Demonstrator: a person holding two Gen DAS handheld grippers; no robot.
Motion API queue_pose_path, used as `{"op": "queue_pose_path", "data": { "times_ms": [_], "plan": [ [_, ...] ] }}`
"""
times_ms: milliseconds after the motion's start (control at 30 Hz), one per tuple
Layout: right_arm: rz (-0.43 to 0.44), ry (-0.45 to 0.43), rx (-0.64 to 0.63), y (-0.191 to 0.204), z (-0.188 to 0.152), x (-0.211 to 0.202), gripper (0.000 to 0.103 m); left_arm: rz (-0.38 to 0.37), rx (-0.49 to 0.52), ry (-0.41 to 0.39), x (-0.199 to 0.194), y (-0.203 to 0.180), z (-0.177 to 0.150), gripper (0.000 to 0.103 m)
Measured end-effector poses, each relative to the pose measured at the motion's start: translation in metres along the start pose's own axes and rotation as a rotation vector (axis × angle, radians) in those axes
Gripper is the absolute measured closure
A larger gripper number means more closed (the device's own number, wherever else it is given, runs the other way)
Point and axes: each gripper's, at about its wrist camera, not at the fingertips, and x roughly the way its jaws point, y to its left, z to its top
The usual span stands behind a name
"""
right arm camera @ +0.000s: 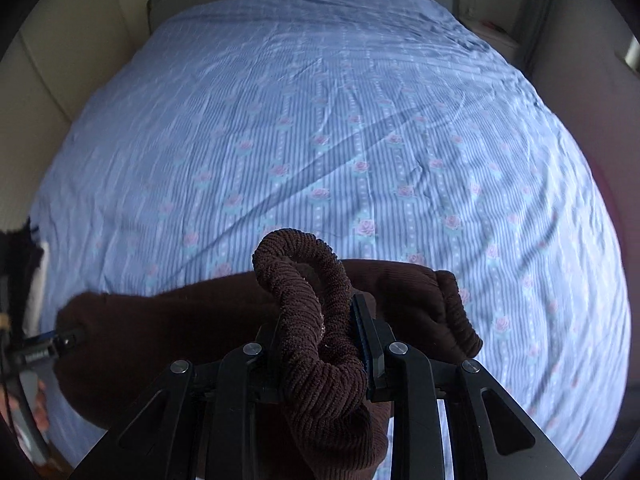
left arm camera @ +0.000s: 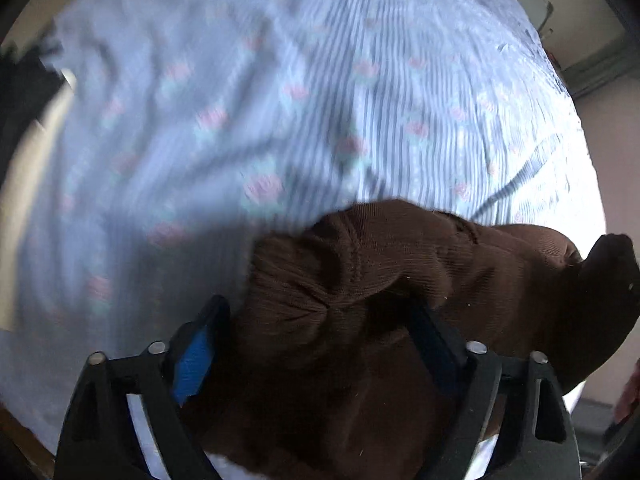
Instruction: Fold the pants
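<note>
Both the left gripper (left arm camera: 320,320) and right gripper (right arm camera: 320,332) pinch the brown pants (right arm camera: 192,320) above the bedspread (right arm camera: 320,120), mid-carry, seemingly ready for spreading flat.

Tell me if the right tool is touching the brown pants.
Touching. The right wrist view shows the right tool clamped on the ribbed waistband of the brown pants, fabric pinched between its fingers.

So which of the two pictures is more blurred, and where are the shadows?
Left wrist view: bedsheet smeared by motion blur, pants sharper, shadow at lower left. Right wrist view: mostly sharp, long diagonal shadows across the bedsheet, pants dark; both bulge from fisheye.
</note>
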Motion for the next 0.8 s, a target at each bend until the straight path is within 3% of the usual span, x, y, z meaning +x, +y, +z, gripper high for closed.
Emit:
{"op": "queue_pose_path", "data": {
  "times_ms": [33,67,133,200,267,367,533,733,800],
  "plan": [
    [0.0,0.004,-0.001,0.001,-0.001,-0.002,0.076,-0.02,-0.019,0.007,0.003,0.001,-0.002,0.054],
    [0.0,0.004,0.001,0.001,-0.001,-0.003,0.076,-0.005,-0.032,-0.017,-0.002,0.0,-0.004,0.065],
    [0.006,-0.01,0.01,-0.002,-0.002,-0.014,0.076,-0.046,-0.04,-0.079,-0.024,-0.002,-0.012,0.071],
    [0.013,-0.035,0.012,-0.007,-0.004,-0.027,0.076,-0.077,-0.014,-0.167,-0.064,-0.009,-0.031,0.072],
    [0.03,-0.06,0.011,-0.011,-0.007,-0.041,0.076,-0.058,0.03,-0.219,-0.096,-0.016,-0.054,0.073],
    [0.031,-0.091,-0.037,-0.009,-0.013,-0.063,0.076,-0.007,0.084,-0.217,-0.121,-0.018,-0.089,0.073],
    [-0.035,-0.135,-0.16,0.01,-0.025,-0.079,0.076,0.075,0.039,-0.118,-0.11,0.003,-0.132,0.073],
    [-0.074,-0.159,-0.126,-0.003,-0.017,-0.071,0.076,0.203,0.021,-0.171,-0.091,0.002,-0.118,0.073],
    [-0.096,-0.169,-0.122,-0.011,-0.009,-0.062,0.076,0.242,0.012,-0.155,-0.084,0.0,-0.113,0.073]
  ]
}}
